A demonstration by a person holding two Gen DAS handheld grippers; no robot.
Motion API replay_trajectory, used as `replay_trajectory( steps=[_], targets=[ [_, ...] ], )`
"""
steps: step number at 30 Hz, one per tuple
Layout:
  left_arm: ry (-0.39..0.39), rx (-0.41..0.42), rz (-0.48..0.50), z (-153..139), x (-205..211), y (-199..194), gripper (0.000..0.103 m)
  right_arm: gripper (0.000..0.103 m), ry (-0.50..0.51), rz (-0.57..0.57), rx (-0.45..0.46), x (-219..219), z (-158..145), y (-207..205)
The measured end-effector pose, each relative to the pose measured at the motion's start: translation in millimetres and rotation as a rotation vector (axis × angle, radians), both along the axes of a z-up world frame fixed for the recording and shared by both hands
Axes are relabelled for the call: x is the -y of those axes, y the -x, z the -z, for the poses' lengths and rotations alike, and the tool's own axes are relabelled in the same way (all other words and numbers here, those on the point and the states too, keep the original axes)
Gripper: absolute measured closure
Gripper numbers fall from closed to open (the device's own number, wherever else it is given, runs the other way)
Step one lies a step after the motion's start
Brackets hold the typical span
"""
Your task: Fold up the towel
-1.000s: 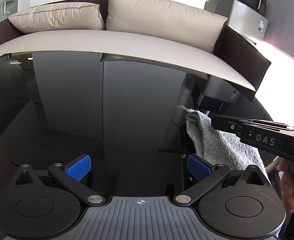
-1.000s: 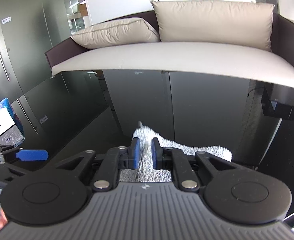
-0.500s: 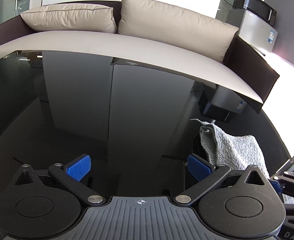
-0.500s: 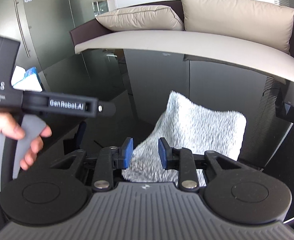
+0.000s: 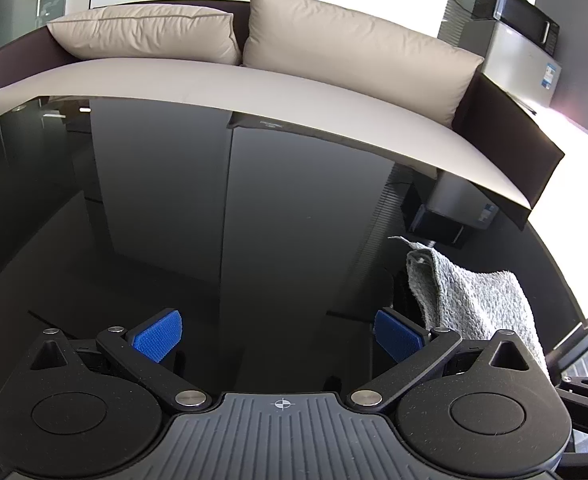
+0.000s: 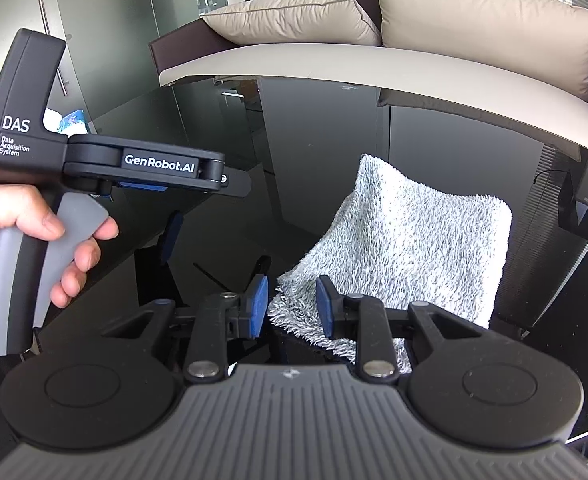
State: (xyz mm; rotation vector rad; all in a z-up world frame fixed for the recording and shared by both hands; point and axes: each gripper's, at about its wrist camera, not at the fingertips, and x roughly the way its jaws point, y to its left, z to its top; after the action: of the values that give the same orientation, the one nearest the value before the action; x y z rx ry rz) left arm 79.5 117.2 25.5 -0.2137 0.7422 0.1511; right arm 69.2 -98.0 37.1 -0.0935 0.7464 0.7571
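Note:
A grey fluffy towel (image 6: 413, 240) lies folded on the glossy black table (image 6: 301, 152); it also shows at the right of the left wrist view (image 5: 473, 300). My right gripper (image 6: 290, 308) is open, its blue pads either side of the towel's near corner without clamping it. My left gripper (image 5: 278, 332) is wide open and empty over bare table, left of the towel. In the right wrist view the left gripper (image 6: 142, 168) appears at the left, held by a hand.
A beige sofa (image 5: 254, 88) with two cushions runs along the table's far edge. A microwave on a small fridge (image 5: 521, 40) stands at the right. A tissue pack (image 6: 68, 120) lies at the table's left. The table's right edge (image 5: 565, 280) is close to the towel.
My right gripper let go of the towel, opened and drew back; the towel settled flat. The left gripper stayed open and shifted slightly back.

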Motion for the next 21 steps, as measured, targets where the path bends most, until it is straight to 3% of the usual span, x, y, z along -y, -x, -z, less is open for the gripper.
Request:
replay_trajectory(
  steps=[9,16,21],
  targets=[
    [0.006,0.002,-0.003,0.3,-1.7,2.0,0.001,0.091,-0.051,-0.081,-0.014,-1.3,-3.8,2.9],
    [0.007,0.001,0.000,-0.2,-1.8,3.1,0.001,0.091,-0.018,-0.015,0.059,3.8,-7.0,4.8],
    [0.007,0.000,0.003,-0.5,-1.2,3.4,0.001,0.090,0.004,-0.013,0.053,2.4,-1.8,1.0]
  ],
)
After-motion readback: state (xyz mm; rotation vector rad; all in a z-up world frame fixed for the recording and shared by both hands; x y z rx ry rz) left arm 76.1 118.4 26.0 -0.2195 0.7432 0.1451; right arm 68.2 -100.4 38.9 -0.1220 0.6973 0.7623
